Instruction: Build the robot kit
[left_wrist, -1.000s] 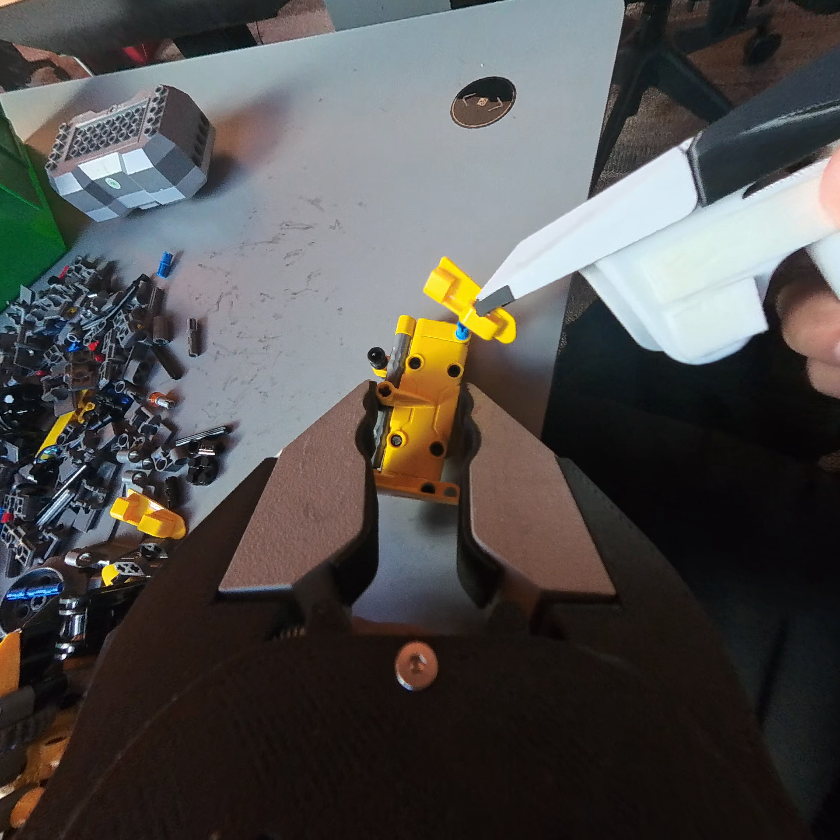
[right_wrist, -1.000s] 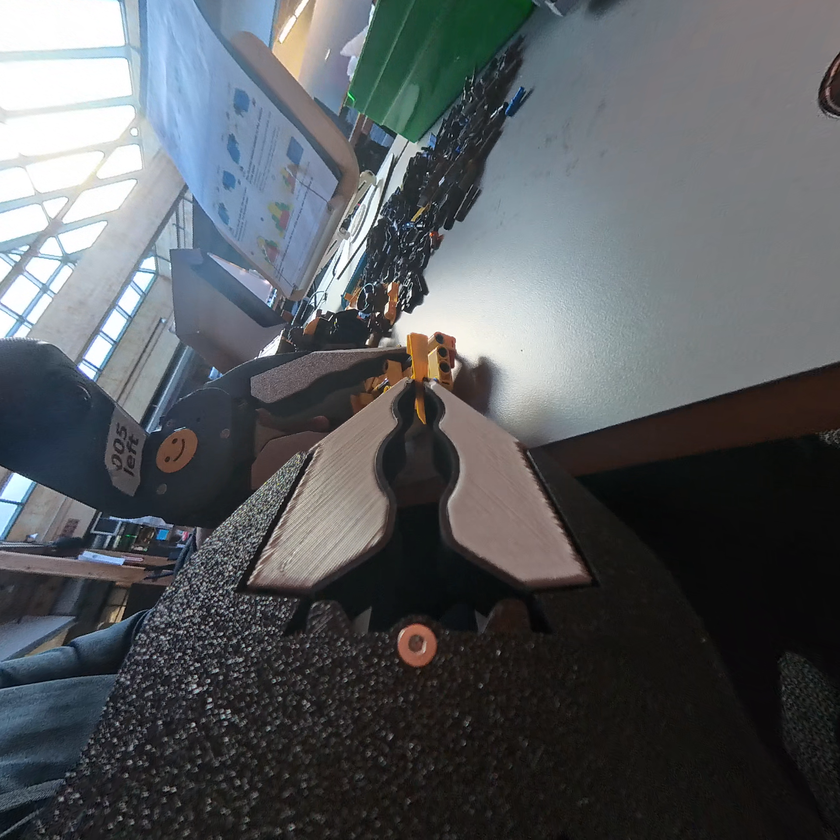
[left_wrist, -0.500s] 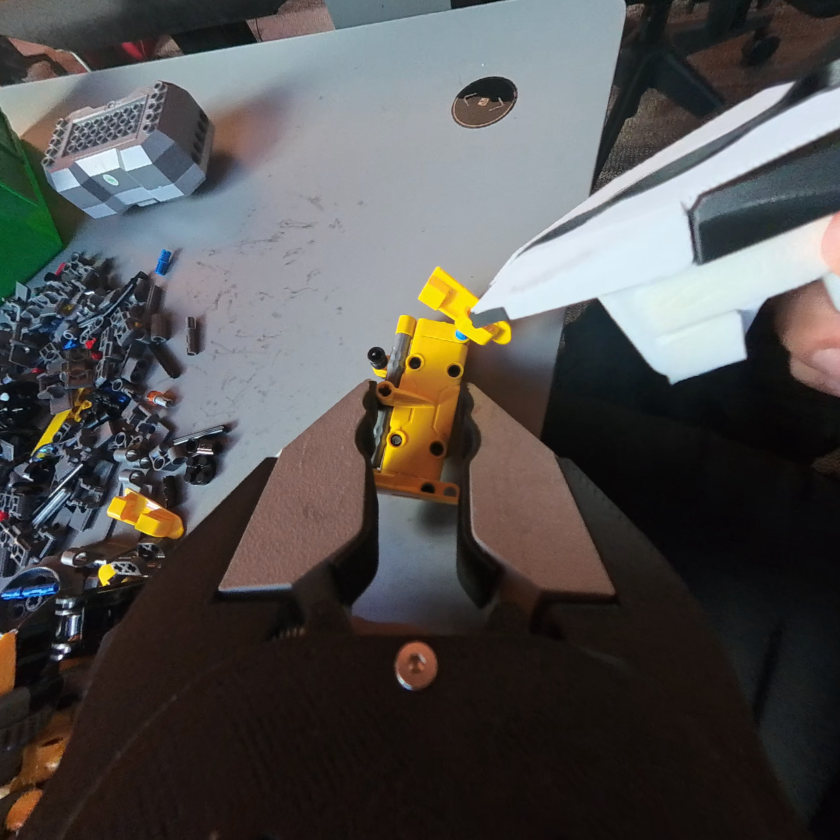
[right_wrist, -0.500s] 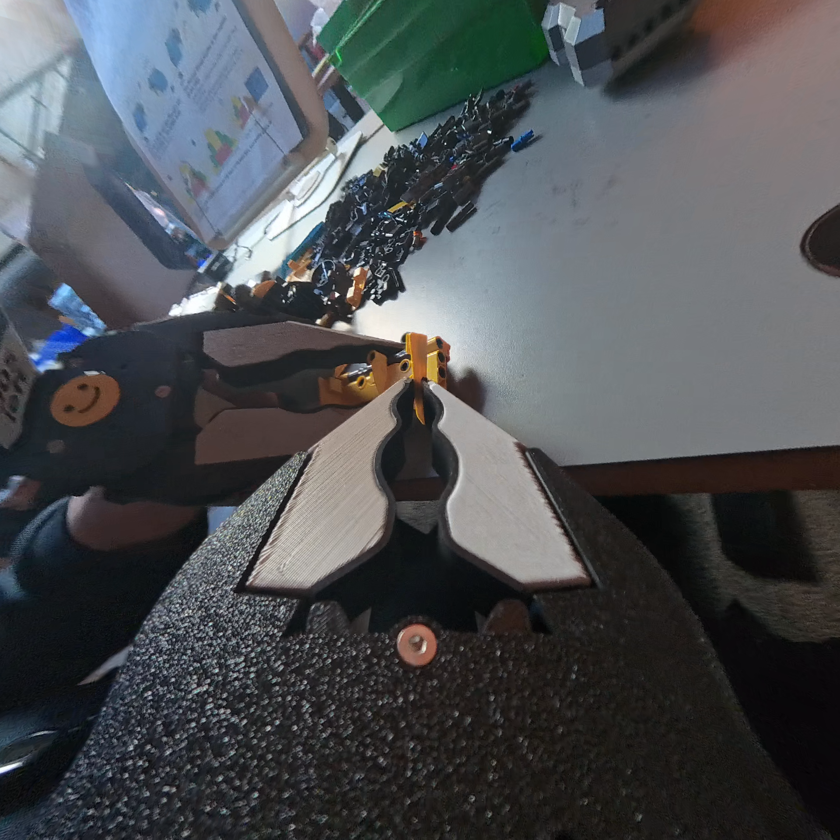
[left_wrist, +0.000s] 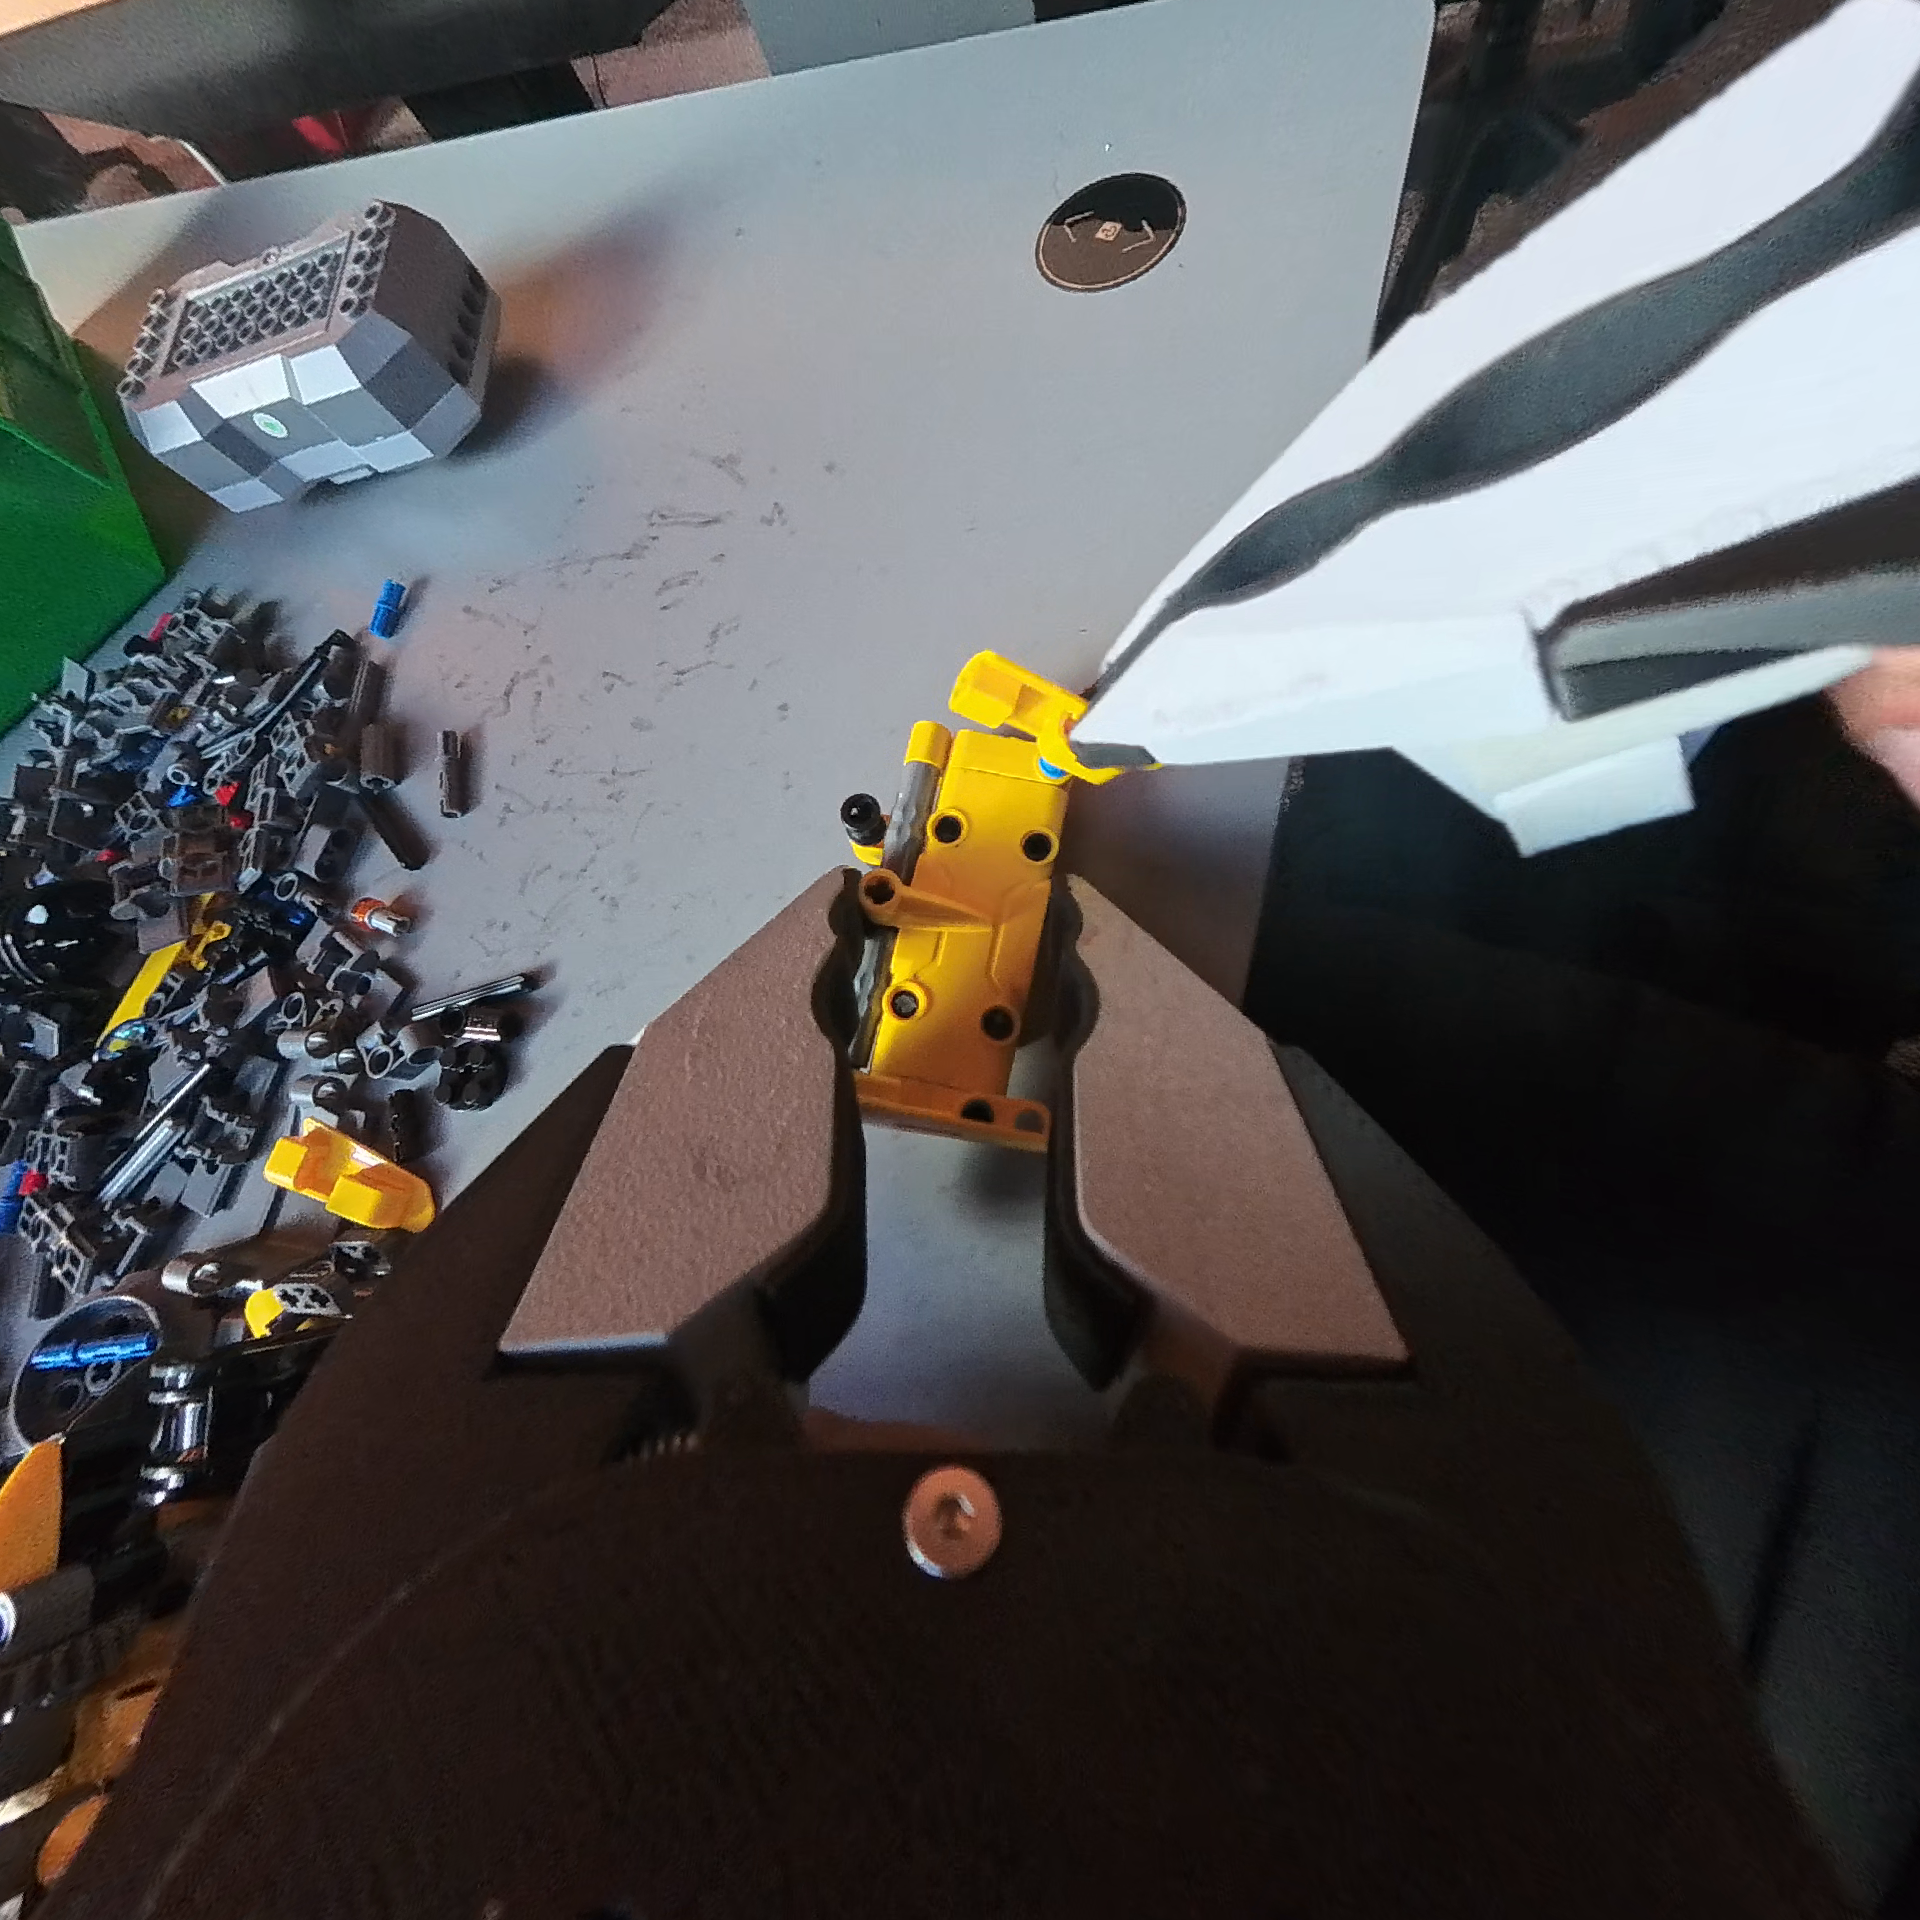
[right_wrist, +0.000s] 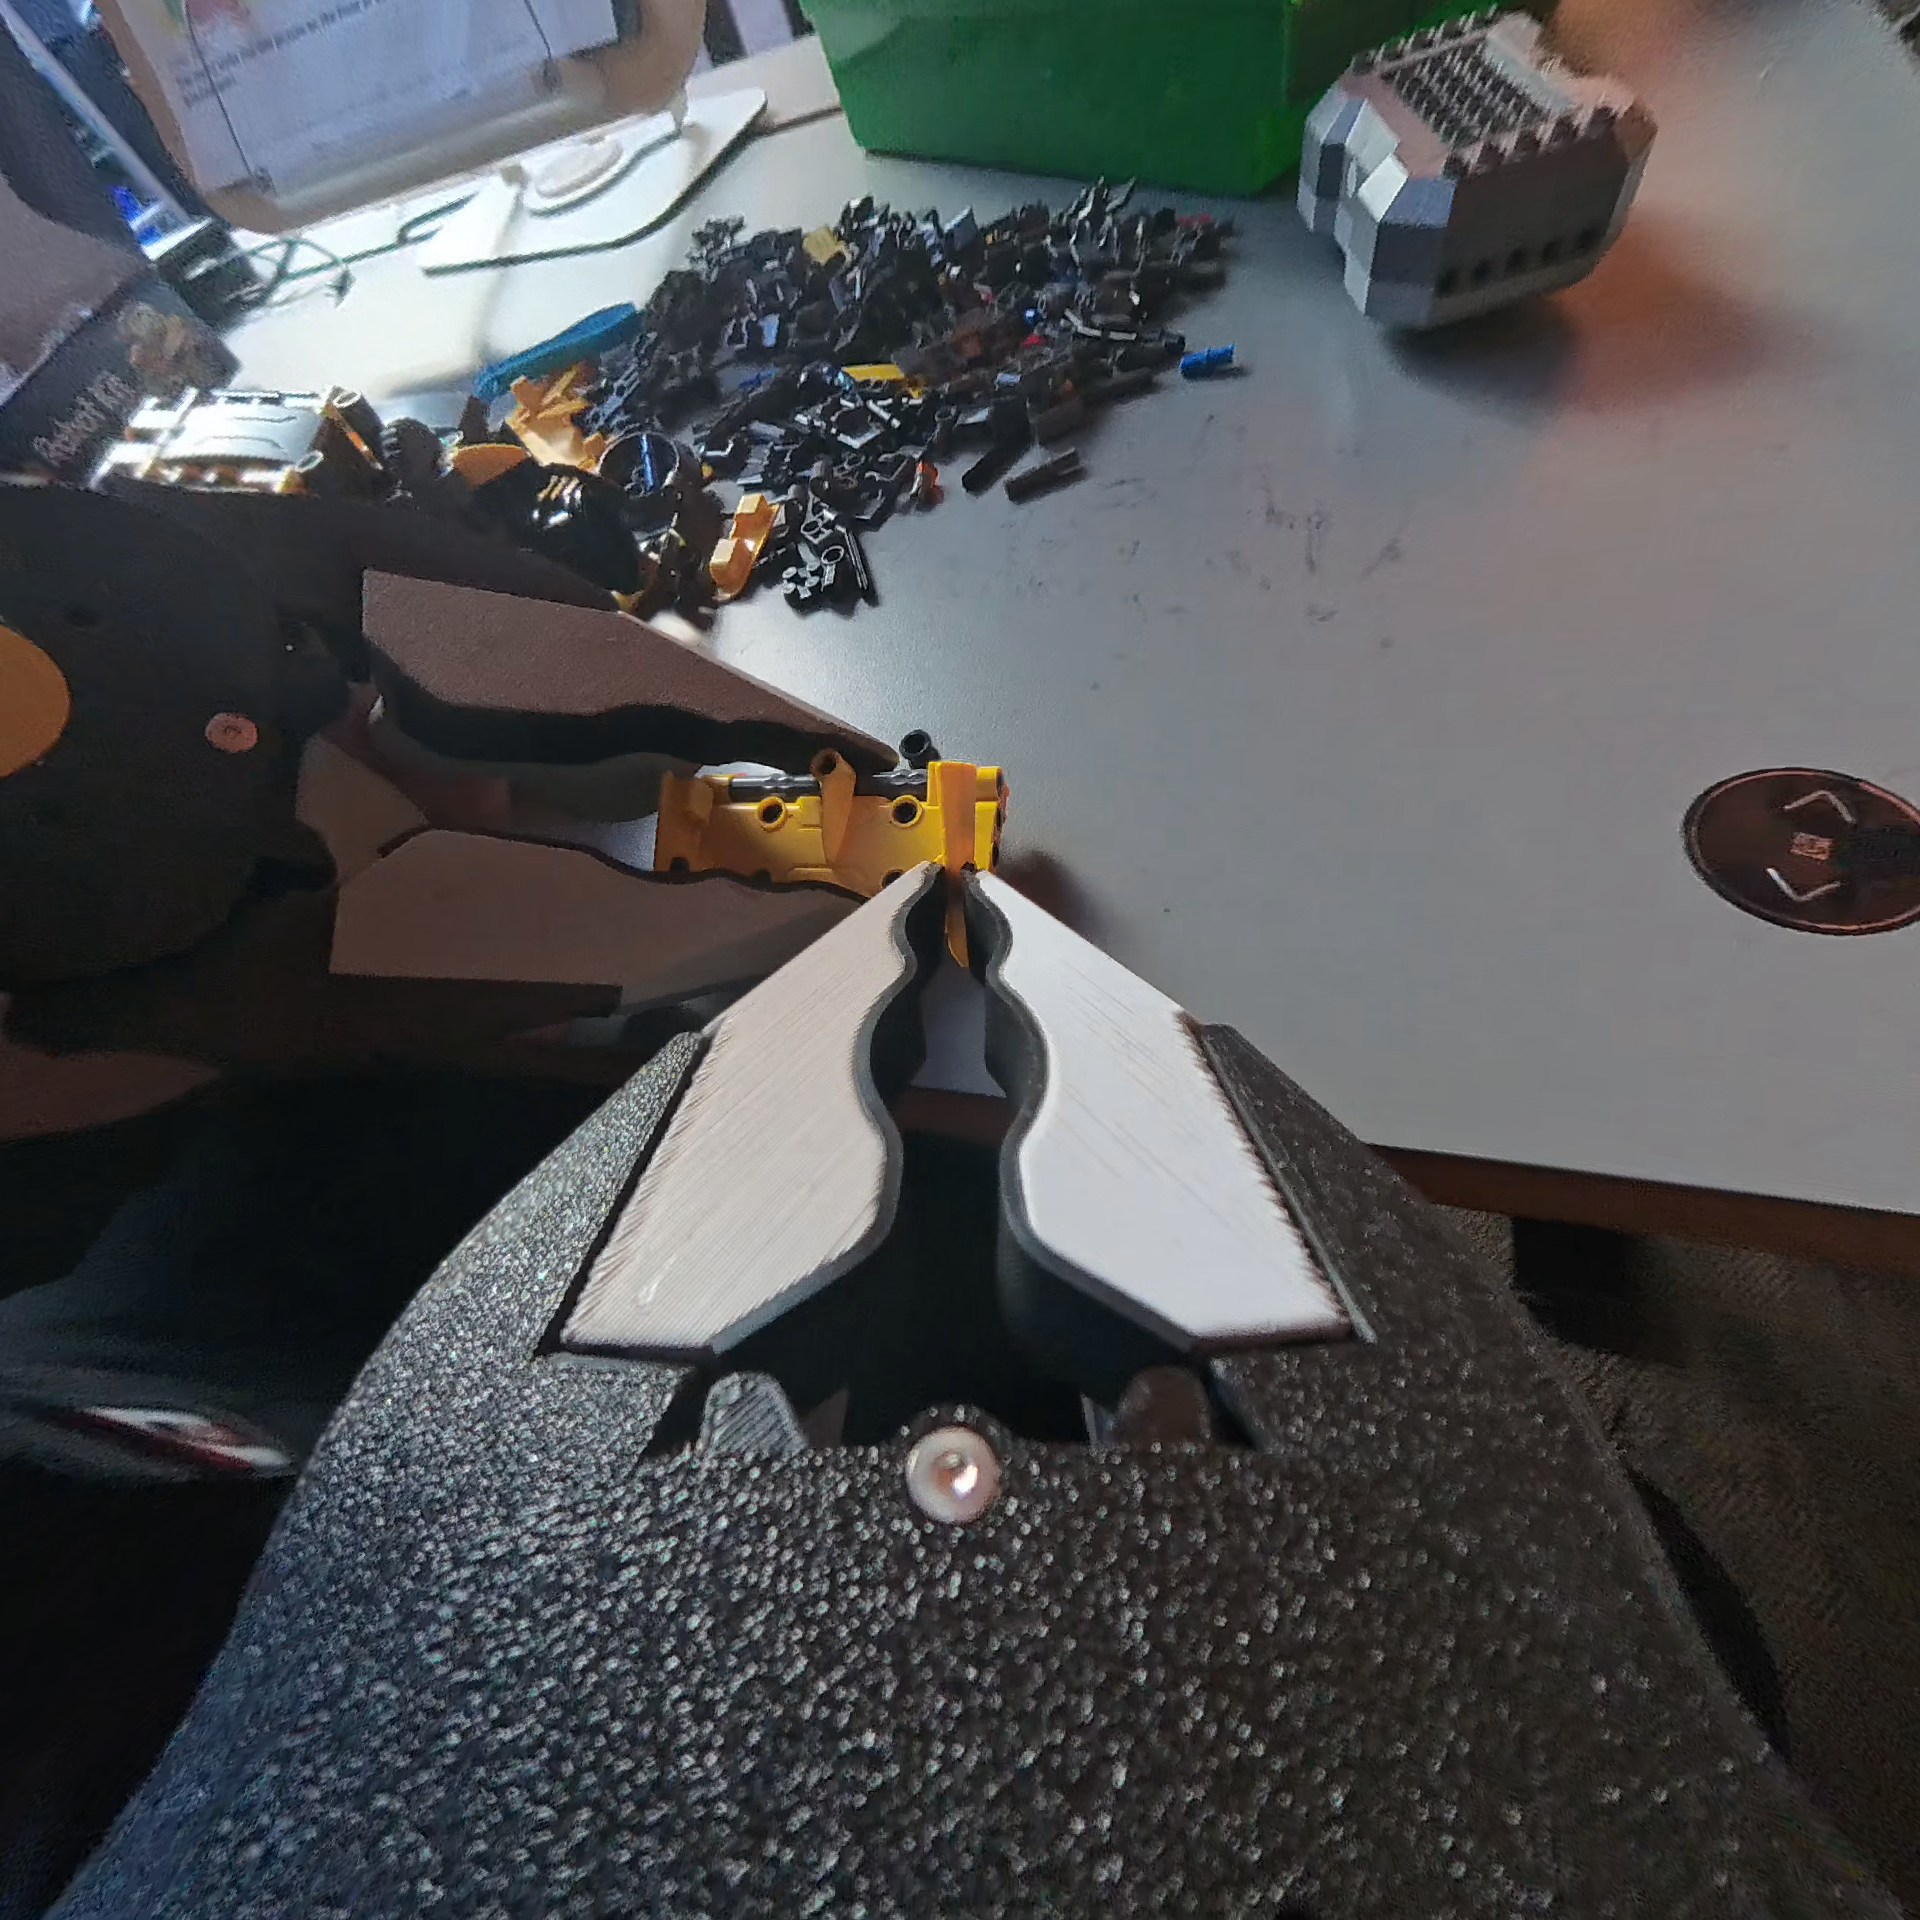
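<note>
Two claws meet at centre frame above the grey surface (left_wrist: 790, 436): the left claw (left_wrist: 951, 997) clamps the yellow brick assembly (left_wrist: 961, 935), the right claw (right_wrist: 948, 902) pinches a small yellow bracket (left_wrist: 1013, 698) at its far end. Holding the assembly rigid while the bracket presses squarely along the blue pin (left_wrist: 1049, 769) should suit best.

Grey table (left_wrist: 935, 436), brick pile (left_wrist: 197, 914), grey block (left_wrist: 312, 353)

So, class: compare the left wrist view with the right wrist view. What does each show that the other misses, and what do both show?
Left wrist view only: the blue pin where the small yellow piece meets the yellow block assembly.
Right wrist view only: a white stand and a cable behind the loose-parts pile.
Both: both hand-held grippers, left hand-held gripper and right hand-held gripper, the grey brick block, the green bin.
</note>
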